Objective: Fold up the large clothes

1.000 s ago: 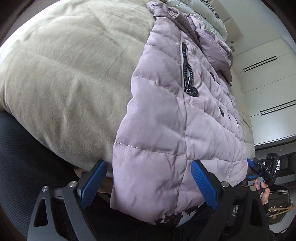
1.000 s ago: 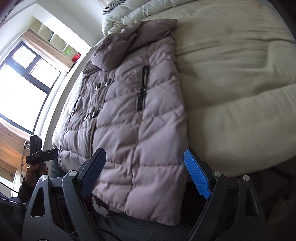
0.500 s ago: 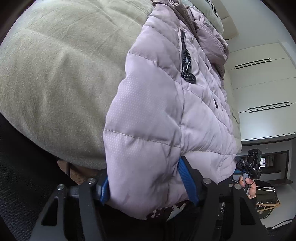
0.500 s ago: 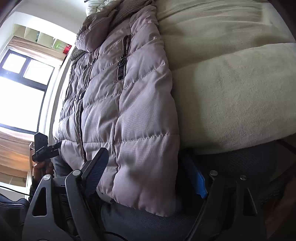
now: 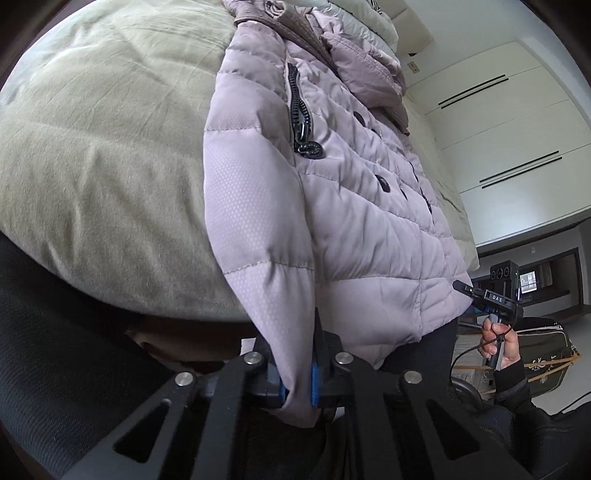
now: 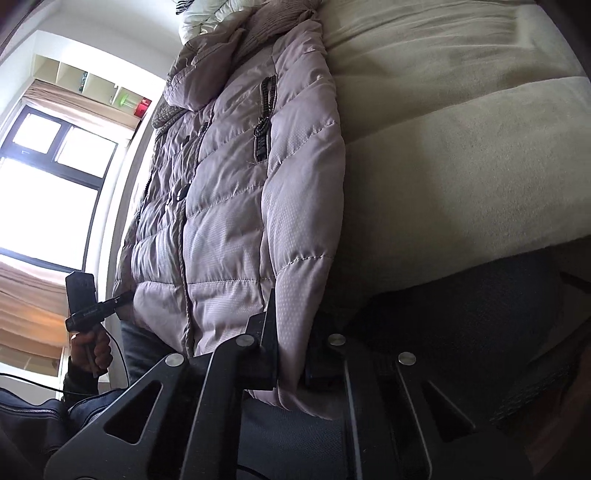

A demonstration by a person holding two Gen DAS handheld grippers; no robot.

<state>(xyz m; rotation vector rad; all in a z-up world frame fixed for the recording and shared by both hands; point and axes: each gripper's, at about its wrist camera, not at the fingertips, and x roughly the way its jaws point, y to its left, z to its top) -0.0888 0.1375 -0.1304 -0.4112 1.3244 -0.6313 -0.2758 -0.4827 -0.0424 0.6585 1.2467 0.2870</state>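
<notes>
Left gripper (image 5: 297, 382) pinches one hem corner of the jacket (image 5: 351, 206); right gripper (image 6: 290, 363) pinches the other. Paired corner holds likely serve to lift the hem toward the collar. Jacket lies front-up on the bed (image 5: 103, 155), hem overhanging.

A wide bed (image 5: 96, 155) is covered by a beige blanket (image 6: 461, 155), and pale quilted bedding (image 6: 207, 18) is piled at its far end. One wall is taken up by white wardrobe doors (image 5: 509, 122) marked with dark horizontal handle slots. A dark-framed window (image 6: 48, 177) is seen on the opposite side, strongly backlit by daylight, with a beige curtain (image 6: 26, 295) gathered below it. Open white shelving (image 6: 92, 88) is fitted above the window. A dark bag (image 5: 543, 354) is seen on the floor.
</notes>
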